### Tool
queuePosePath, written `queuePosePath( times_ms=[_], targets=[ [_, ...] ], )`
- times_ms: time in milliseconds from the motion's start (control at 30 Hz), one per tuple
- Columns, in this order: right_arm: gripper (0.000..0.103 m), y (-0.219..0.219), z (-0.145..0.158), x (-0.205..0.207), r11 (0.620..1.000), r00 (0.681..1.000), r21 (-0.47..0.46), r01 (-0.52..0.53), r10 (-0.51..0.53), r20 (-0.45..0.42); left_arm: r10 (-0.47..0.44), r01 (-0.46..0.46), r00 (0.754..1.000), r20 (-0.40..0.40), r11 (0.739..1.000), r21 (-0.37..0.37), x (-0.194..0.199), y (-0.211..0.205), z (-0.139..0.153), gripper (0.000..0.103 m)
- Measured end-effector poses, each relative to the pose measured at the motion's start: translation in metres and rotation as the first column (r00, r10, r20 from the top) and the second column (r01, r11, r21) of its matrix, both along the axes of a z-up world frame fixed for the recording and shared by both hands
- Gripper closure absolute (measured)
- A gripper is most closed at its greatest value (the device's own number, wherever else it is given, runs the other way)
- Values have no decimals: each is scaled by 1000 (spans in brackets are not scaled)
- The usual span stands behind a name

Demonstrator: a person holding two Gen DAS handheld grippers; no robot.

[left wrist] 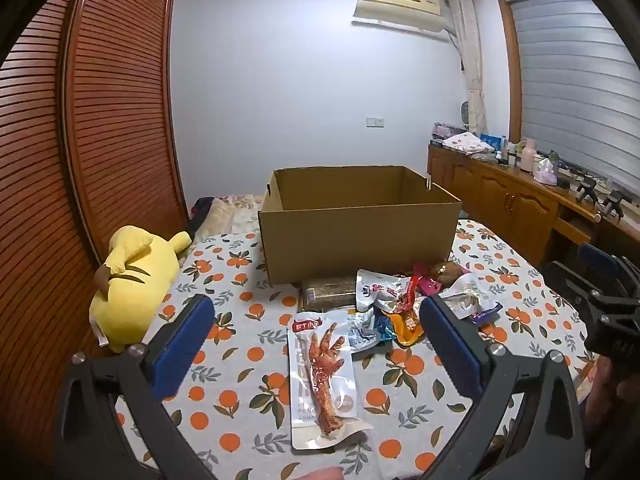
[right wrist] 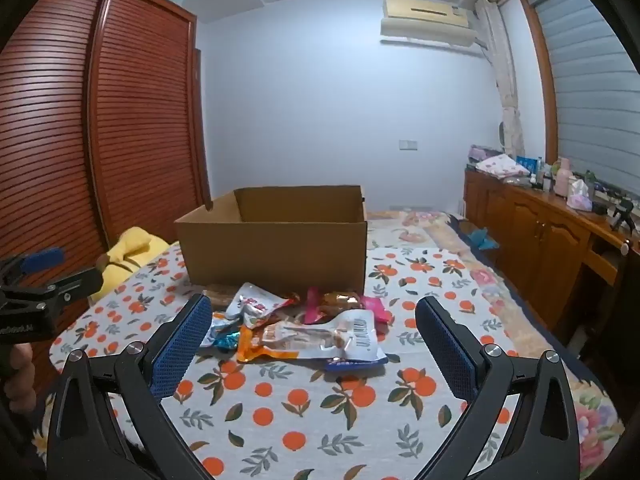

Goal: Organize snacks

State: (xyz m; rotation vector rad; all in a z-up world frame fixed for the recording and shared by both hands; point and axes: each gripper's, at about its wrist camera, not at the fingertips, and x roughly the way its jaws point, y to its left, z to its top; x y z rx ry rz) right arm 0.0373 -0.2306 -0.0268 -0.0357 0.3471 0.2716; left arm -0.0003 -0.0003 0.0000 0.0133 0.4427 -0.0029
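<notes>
Hovering near the cardboard box (left wrist: 358,236), both the left tongs (left wrist: 316,332) and the right tongs (right wrist: 314,334) were held apart and empty, so the slick chicken-foot packet (left wrist: 326,380) could be pinched by a loose edge and dropped short of that box.

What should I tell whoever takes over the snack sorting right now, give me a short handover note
Left gripper: open, empty, hovering over the chicken foot packet, which lies flat on the orange-print cloth.
Right gripper: open, empty, hovering over the snack pile.
Cardboard box: open on the cloth just behind the pile; the inside that shows holds nothing, but its floor is hidden.
Done: apparently nothing packed yet.
Left: all snacks, probably into the box; the chicken foot packet seems nearest to grab.
</notes>
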Motion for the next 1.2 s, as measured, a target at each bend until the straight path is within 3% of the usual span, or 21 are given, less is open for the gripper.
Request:
queuePosePath(
  times_ms=[300,400,1200],
  targets=[
    [0,-4,1,-2,1000,999,6,-31,31,-10,1,-1,1000,-1,1000,2,-4,-5,-4,0],
    [0,-7,5,-3,1000,1000,3,11,-11,0,2,-2,1000,-1,1000,2,-6,-7,-5,0],
    [0,-10,6,-7,1000,1000,2,3,-3,9,-6,6,1000,6,1000,-8,-6,3,7,0]
  ],
)
